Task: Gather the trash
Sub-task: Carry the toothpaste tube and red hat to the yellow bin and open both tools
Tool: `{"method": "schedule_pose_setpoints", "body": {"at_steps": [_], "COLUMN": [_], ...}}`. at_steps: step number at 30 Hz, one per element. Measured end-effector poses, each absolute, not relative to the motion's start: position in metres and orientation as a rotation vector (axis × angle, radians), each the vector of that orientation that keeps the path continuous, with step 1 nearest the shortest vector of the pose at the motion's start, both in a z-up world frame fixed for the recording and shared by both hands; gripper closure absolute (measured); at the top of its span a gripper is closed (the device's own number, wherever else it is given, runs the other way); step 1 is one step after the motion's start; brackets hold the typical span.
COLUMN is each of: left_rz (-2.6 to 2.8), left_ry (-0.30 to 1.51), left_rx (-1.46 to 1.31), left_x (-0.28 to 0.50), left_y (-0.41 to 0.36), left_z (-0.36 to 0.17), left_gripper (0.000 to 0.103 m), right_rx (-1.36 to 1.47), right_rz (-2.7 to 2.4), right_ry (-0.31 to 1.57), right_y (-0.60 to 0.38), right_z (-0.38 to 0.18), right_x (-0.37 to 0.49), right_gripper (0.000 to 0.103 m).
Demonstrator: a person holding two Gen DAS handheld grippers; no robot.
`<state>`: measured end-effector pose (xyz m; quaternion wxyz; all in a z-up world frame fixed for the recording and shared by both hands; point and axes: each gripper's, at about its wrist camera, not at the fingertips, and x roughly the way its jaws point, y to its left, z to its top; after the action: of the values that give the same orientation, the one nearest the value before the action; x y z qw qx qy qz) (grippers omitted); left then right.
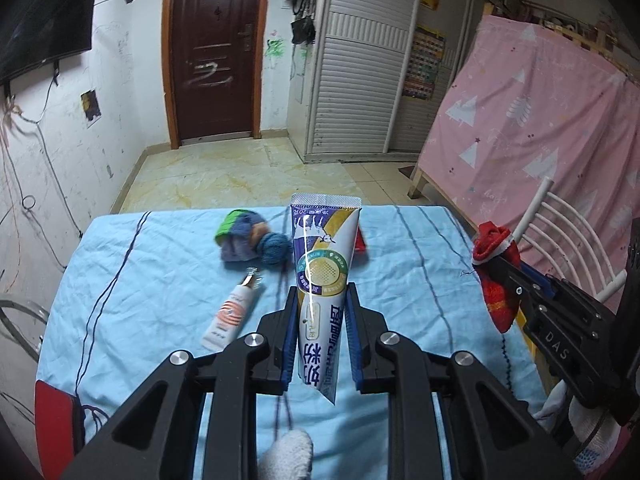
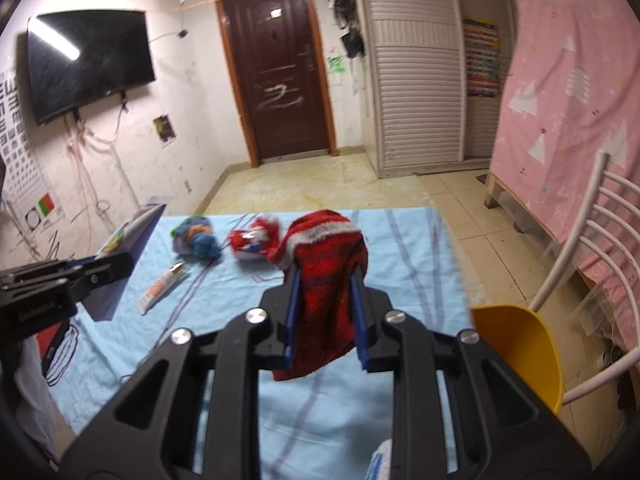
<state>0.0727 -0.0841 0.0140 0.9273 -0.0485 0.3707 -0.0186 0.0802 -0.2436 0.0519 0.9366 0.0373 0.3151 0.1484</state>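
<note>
My left gripper is shut on a large purple, white and yellow tube, held upright above the blue-clothed table. My right gripper is shut on a red sock that hangs between its jaws above the table; it also shows in the left wrist view. On the cloth lie a small white and orange tube, a blue and green sock bundle and a red and white crumpled wrapper.
A yellow bin stands off the table's right edge, beside a white chair. A red object lies at the table's near left corner. Dark yarn strands run across the cloth. A pink-covered bed is at right.
</note>
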Motion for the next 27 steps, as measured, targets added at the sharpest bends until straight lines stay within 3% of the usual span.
{"method": "schedule_pose_setpoints", "body": {"at_steps": [27], "left_rz": [-0.318], "left_ry": [0.783], "left_rx": [0.165], "left_x": [0.114], "left_y": [-0.302], "left_z": [0.004], "left_gripper": [0.091], "right_rx": [0.229], "right_rz": [0.054], "right_ry": [0.668], "right_y": [-0.41], "right_z": [-0.015], "right_x": [0.091], "right_gripper": [0.081]}}
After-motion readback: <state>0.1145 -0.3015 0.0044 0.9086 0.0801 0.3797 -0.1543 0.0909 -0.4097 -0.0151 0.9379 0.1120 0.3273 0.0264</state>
